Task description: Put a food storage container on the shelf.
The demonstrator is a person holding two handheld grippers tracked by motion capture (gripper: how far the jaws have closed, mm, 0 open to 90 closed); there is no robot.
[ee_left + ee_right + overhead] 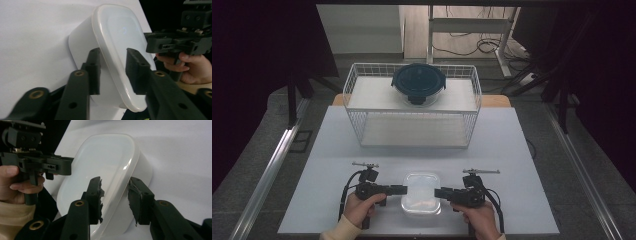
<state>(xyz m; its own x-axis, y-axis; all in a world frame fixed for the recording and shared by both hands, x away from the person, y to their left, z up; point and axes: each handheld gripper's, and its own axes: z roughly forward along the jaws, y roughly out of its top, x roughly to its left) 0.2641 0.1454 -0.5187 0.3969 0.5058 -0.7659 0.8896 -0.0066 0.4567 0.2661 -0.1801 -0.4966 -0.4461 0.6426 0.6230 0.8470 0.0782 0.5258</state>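
Observation:
A clear rectangular container with a white lid [422,192] sits near the front edge of the white table [512,150]. My left gripper [404,190] points at its left end and my right gripper [437,192] at its right end, both lying level. In the left gripper view the jaws of the left gripper [113,67] straddle the rim of the container [112,32], one by the wall and one over the lid, with slim gaps showing. The right gripper [115,192] straddles the opposite rim of the container [100,160] the same way. Each view shows the other gripper beyond the lid.
A white wire basket [412,125] stands at the back of the table, with a round container with a dark lid [418,82] resting on its top. Bare table lies between the basket and the container. Floor rails run along both sides.

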